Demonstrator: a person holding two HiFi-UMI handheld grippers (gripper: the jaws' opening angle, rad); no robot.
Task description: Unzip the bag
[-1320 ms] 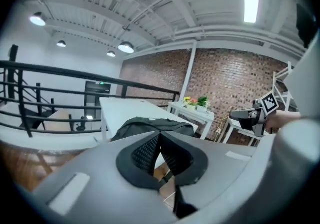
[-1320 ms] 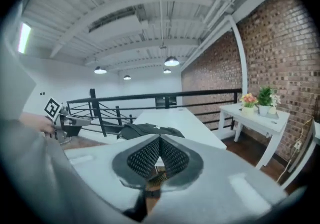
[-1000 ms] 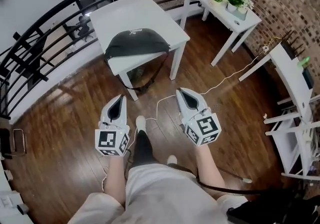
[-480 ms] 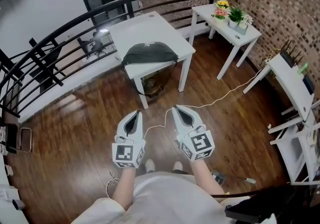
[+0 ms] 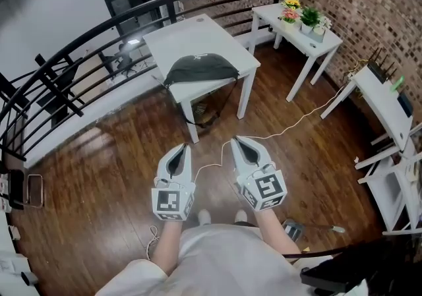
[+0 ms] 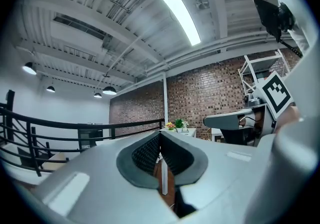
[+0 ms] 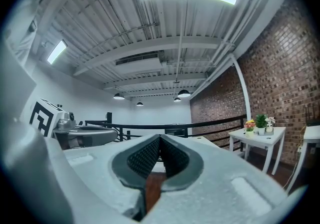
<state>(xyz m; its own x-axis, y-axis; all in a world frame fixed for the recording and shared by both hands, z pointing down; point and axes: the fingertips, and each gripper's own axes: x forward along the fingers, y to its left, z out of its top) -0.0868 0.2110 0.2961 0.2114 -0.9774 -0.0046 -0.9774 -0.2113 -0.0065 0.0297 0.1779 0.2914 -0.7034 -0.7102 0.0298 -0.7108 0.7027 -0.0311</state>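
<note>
Two grippers, one per hand, ride level and side by side low in front of the person: left gripper [image 5: 182, 149], right gripper [image 5: 237, 141]. Left fingers [image 6: 145, 154] are pressed together with nothing between them. Right fingers [image 7: 144, 158] are likewise closed and empty, which suits hands with nothing to carry. One bag [image 5: 201, 69], dark and domed, lies at the near edge of the white worktop [image 5: 191, 32], its strap [image 5: 196, 120] drooping off the front toward the floor. Set there, it is probably within reach of someone standing on this side. Both grippers are well apart from the bag, with bare wood floor [image 5: 105, 176] between. The zip is too small to read, open or shut, so this fits either a walk-up to a closed bag or a stand-off from one already opened. Other counts: one side table [image 5: 298, 29] by the brick wall, three small potted plants [image 5: 308, 16] on it by my count, and one white cable [image 5: 290, 126] across the floor.
</note>
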